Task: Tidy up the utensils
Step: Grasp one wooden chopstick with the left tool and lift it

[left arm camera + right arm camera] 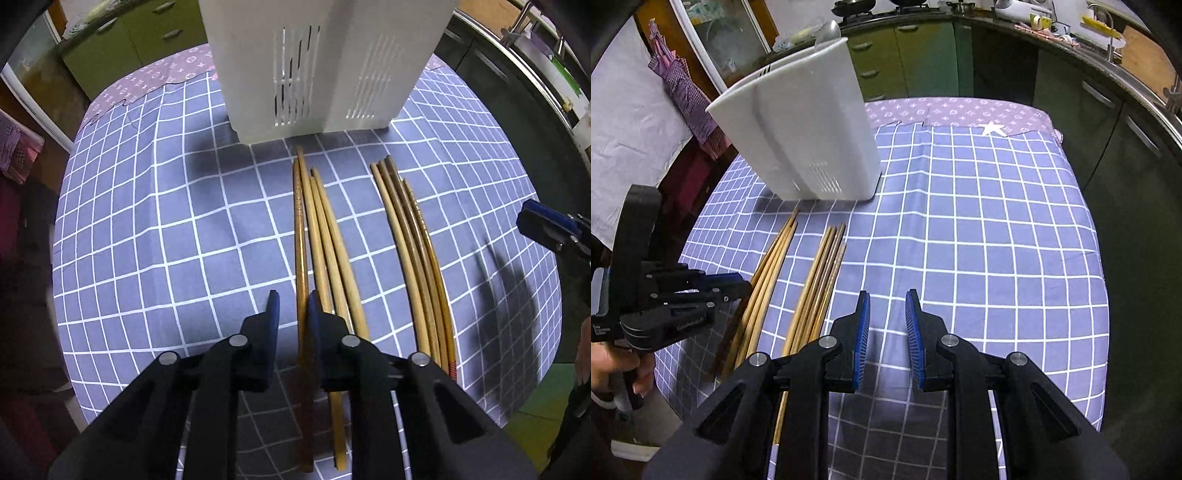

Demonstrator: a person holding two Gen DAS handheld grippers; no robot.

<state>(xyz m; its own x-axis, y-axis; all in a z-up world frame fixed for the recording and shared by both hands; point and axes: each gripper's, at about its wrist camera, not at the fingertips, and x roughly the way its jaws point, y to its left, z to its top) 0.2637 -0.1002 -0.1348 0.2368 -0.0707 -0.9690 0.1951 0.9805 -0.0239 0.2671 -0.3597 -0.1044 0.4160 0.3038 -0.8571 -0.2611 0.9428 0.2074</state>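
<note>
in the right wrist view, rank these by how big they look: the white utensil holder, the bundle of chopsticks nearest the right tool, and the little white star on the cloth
1. White utensil holder: largest.
2. Chopstick bundle: long but thin, and partly hidden behind the right tool.
3. White star: smallest, though it lies farthest from the camera.

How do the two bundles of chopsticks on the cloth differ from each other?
The left bundle lies under the left gripper, whose open jaws straddle its darkest stick; the right bundle has no gripper on it. The left bundle fans out toward the white holder; the right bundle's sticks stay packed side by side. Both lie flat on the checked cloth, tips toward the holder.
</note>
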